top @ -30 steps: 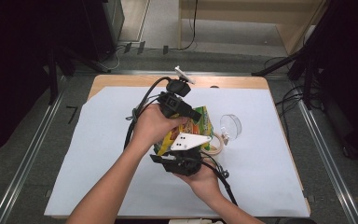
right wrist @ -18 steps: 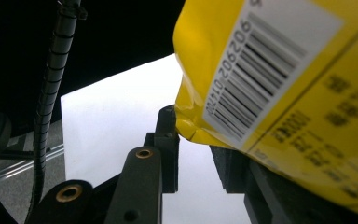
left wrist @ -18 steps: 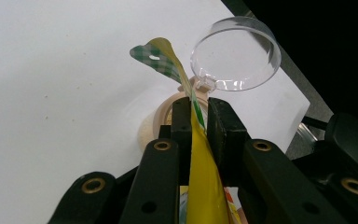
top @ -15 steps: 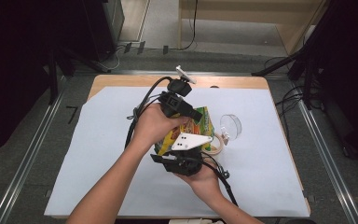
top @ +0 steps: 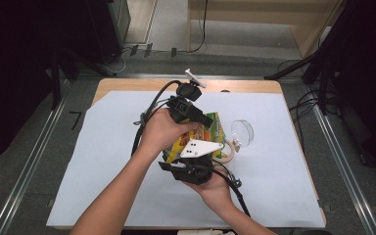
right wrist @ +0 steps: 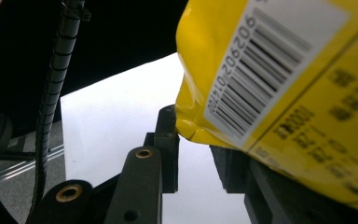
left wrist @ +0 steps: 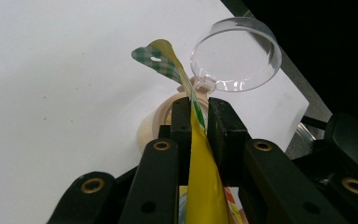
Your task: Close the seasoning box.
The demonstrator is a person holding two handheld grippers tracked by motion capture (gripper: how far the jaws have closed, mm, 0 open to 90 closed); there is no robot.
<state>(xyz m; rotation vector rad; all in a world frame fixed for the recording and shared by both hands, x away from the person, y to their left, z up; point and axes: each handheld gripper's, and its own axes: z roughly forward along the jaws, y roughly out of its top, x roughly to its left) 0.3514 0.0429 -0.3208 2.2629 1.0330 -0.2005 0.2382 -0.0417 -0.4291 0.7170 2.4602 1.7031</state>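
Left gripper: the two black jaws are pinched on the thin edge of the yellow plastic snack packet, which runs up between the pads; the green-checked corner of the packet curls free above the fingertips.
Right gripper: the jaws stand with a gap between them. The bottom corner of the packet, barcode side facing the camera, sits above and partly over that gap. Whether the pads press on it cannot be told from the right gripper view.
Packet position: in the high view the packet is held above the middle of the table, between the left gripper on the far side and the right gripper on the near side, under the grey three-cornered plate of the latter.
Clear round plastic lid: lies on the white sheet just to the right of the packet; in the left gripper view it appears directly beyond the jaw tips.
Beige ring-shaped object: rests on the sheet beside the lid, partly hidden by the packet and grippers; its nature cannot be made out.
White paper sheet: covers most of the wooden table, whose far edge shows bare.
Hands: the left hand wraps the left gripper's body; the right hand holds the right gripper from below.
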